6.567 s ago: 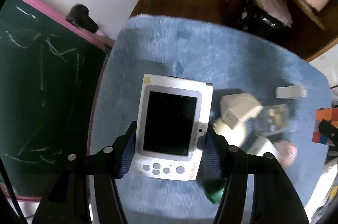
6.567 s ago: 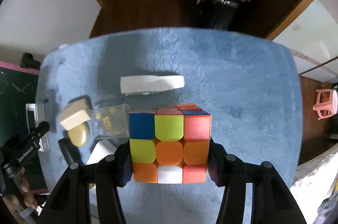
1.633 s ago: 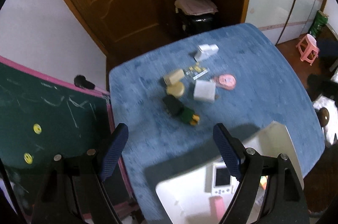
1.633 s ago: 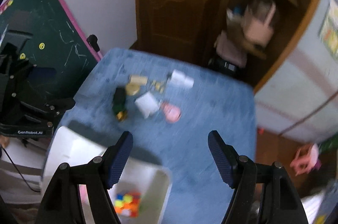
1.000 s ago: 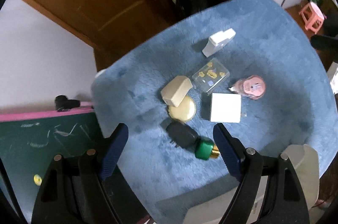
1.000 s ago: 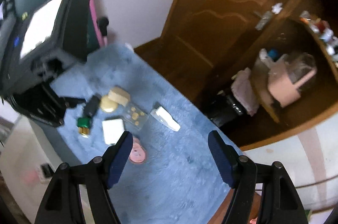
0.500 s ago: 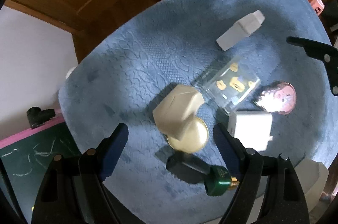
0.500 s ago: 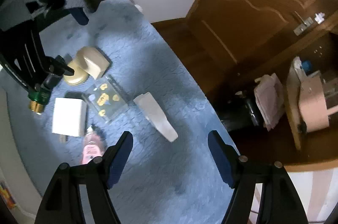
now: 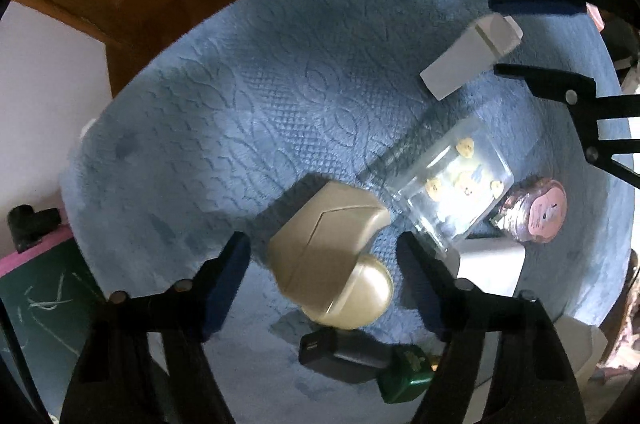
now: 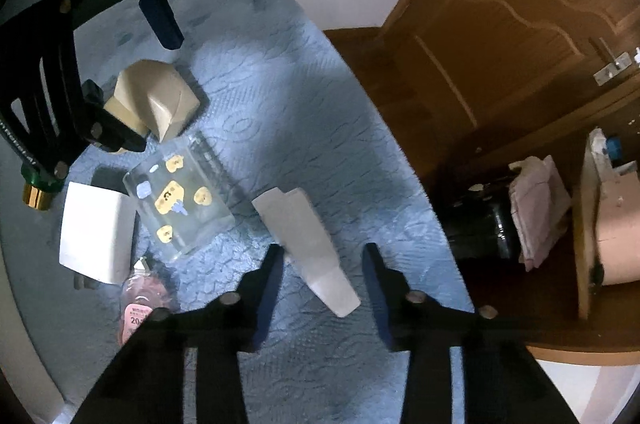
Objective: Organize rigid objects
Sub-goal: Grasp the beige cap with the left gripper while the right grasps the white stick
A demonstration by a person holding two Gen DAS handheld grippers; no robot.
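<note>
Closing around the beige box (image 9: 324, 244), our left gripper (image 9: 324, 264) is not touching it yet. Our right gripper (image 10: 320, 288) is closing around the white wedge (image 10: 308, 244), still apart

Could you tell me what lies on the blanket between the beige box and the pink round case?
The clear plastic box with yellow stickers lies between the beige box and the pink round case, best seen in the left wrist view.

The right gripper (image 10: 323, 278) straddles the narrow end of a long white wedge (image 10: 308, 246) lying on the blue-covered counter (image 10: 280, 104); its jaws have just been closing, with gaps on both sides. Left of it lie a clear box (image 10: 180, 198), a white block (image 10: 98, 228) and a beige case (image 10: 154, 102). The left gripper (image 10: 136, 64) hangs over that case.
</note>
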